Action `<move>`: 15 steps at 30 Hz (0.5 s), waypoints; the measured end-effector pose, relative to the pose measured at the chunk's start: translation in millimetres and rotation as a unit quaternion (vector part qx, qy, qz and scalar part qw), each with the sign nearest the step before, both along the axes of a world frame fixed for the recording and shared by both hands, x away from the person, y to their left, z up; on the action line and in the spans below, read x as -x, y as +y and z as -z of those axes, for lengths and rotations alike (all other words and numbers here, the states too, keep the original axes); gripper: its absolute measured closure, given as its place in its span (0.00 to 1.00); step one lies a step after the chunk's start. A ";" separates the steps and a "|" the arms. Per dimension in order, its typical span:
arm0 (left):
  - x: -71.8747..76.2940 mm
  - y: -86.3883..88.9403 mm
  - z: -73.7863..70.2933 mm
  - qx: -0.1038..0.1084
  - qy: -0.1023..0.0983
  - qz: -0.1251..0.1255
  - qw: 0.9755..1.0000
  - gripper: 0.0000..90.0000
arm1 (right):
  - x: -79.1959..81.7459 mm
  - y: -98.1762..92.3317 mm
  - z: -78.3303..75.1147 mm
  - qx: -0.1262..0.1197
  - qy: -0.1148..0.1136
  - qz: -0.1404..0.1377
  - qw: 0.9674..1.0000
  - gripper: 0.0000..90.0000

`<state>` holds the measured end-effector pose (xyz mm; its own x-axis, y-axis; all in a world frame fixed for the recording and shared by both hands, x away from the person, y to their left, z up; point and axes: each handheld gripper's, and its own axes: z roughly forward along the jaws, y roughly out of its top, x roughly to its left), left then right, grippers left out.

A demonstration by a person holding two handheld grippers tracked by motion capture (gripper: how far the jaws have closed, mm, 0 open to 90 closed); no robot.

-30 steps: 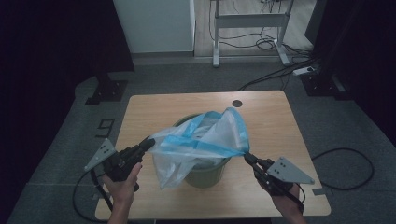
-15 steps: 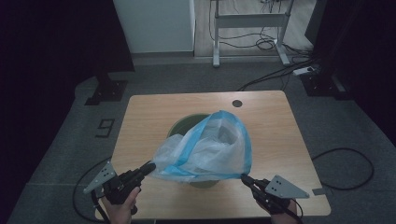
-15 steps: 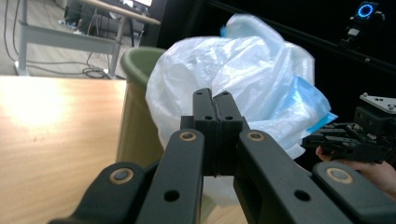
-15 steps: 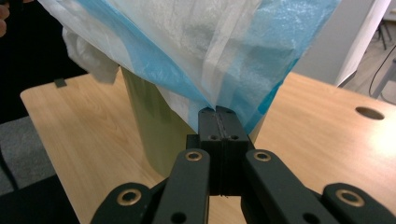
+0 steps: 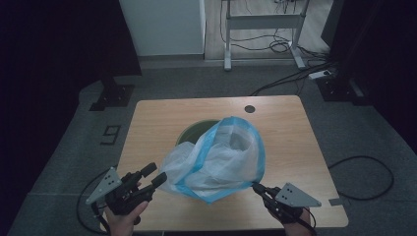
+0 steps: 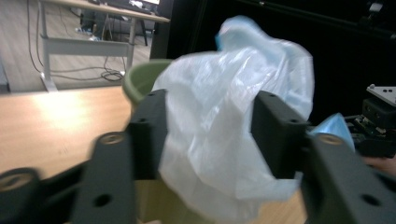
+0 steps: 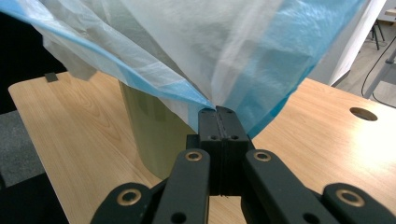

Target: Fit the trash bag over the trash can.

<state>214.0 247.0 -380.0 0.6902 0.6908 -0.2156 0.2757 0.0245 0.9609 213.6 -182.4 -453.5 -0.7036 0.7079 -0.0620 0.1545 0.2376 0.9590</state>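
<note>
A translucent white bag with a blue rim (image 5: 216, 160) billows over a green bin (image 5: 194, 132) standing mid-counter (image 5: 285, 123). The right tool (image 5: 255, 187) pinches the bag's blue edge between 2 closed jaws. The left tool (image 5: 153, 174) has just been opening; its jaws stand apart with loose bag plastic between them.

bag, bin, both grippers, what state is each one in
plastic bag: opened out, draped over the bin's top, not pulled down around it
bin: upright on the table, mostly covered
left gripper: jaws just opened, bag loose between them
right gripper: shut on the bag's blue edge
</note>
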 end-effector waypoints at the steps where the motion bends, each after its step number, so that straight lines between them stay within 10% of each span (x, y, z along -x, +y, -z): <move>1: -0.5 -2.2 -6.0 -0.008 -0.002 0.002 1.000 0.44 | 0.0 0.0 0.0 0.000 0.000 0.000 1.000 0.99; 13: -28.7 -43.8 -39.5 -0.090 0.008 0.046 0.995 0.36 | -0.4 1.4 1.2 0.011 -0.002 0.003 1.000 0.99; 15: -37.3 -55.8 -38.3 -0.128 0.020 0.052 0.990 0.67 | 0.7 1.3 0.5 0.014 -0.006 0.002 1.000 0.99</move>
<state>251.3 191.2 -341.7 0.7550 0.6519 -0.0713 0.3014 -0.2483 0.9206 213.0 -181.1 -454.0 -0.7005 0.7080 -0.0898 0.1446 0.2640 0.9536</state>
